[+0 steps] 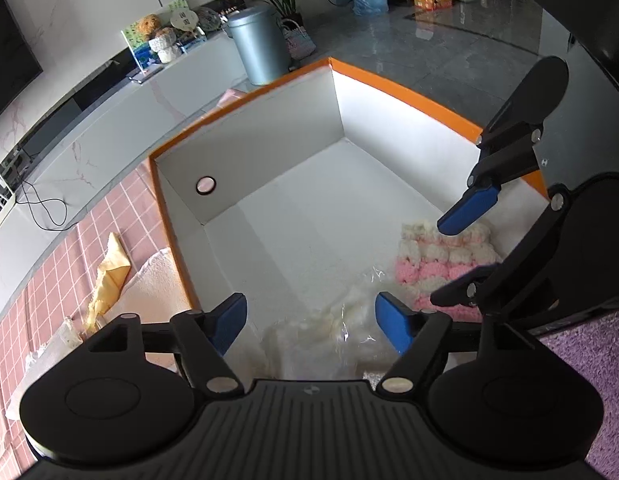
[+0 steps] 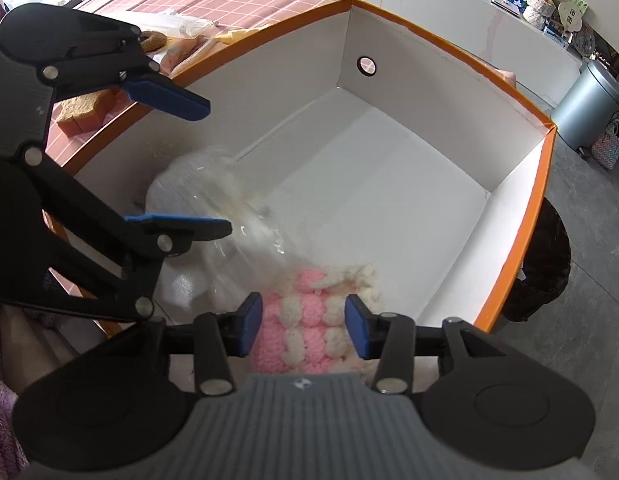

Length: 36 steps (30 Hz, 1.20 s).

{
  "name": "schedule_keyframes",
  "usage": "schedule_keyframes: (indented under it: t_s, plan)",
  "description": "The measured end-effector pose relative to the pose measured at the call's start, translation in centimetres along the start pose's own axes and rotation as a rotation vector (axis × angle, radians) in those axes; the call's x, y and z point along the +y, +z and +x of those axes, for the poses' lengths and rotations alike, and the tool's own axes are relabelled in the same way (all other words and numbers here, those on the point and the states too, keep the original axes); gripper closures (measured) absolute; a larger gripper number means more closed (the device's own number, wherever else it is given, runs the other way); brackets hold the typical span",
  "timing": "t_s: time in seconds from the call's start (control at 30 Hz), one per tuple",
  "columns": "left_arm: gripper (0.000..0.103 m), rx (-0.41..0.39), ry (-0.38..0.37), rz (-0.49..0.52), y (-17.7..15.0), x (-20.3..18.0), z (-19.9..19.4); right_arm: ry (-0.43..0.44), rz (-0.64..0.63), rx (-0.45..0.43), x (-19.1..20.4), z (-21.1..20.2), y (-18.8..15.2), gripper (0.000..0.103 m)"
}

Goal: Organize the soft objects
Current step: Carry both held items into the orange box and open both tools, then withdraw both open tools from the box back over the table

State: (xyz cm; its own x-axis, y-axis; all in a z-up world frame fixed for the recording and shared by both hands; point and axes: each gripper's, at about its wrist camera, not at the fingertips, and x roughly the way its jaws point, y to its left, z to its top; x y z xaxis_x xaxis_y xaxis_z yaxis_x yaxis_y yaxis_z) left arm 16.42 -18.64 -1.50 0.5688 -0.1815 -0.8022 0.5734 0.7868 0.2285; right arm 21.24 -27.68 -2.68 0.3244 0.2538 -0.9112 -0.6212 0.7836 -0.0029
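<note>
Pink-and-cream knit piece [image 2: 309, 320] and bagged cream fluff [image 1: 329, 332] already sit inside the orange-rimmed box [image 1: 409, 92], both claws, left gripper [image 1: 311, 322] and right gripper [image 2: 303, 330], spread open and empty, so I'd lift straight up without snagging anything.

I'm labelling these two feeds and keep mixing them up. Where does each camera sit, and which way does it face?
Left wrist: rides the left gripper, looking steeply down into the orange-rimmed box at a clear bag; the right gripper shows at right.
Right wrist: rides the right gripper, looking down over the pink-and-white knit; the left gripper shows at left.
Shared: box, bag, knit, both grippers.
</note>
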Motion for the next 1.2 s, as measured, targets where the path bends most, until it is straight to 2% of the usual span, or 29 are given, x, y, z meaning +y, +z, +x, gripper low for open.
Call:
schedule_keyframes:
  t_s: [0.2, 0.37, 0.63, 0.93, 1.13, 1.2]
  plan:
    - [0.007, -0.052, 0.0, -0.05, 0.2, 1.1, -1.8, -0.042, -0.004, -0.012, 0.5, -1.2, 0.4, 0.033]
    - [0.007, -0.104, 0.007, -0.081, 0.3, 1.6, -3.5, -0.07, -0.005, -0.035, 0.4, -2.5, 0.3, 0.028]
    - [0.007, -0.17, -0.001, -0.13, -0.7, 2.4, -6.0, -0.14, 0.036, -0.086, 1.1, -4.5, -0.8, 0.025]
    - [0.007, -0.25, -0.004, -0.227, -3.3, 4.0, -8.8, -0.268, 0.171, -0.261, 3.4, -7.4, -2.0, 0.024]
    - [0.007, -0.293, 0.016, -0.295, -5.7, 5.4, -10.3, -0.272, 0.257, -0.39, 5.6, -8.6, -2.1, 0.022]
    - [0.007, -0.298, 0.029, -0.318, -6.5, 6.0, -10.6, -0.286, 0.265, -0.428, 6.9, -8.7, -2.0, 0.018]
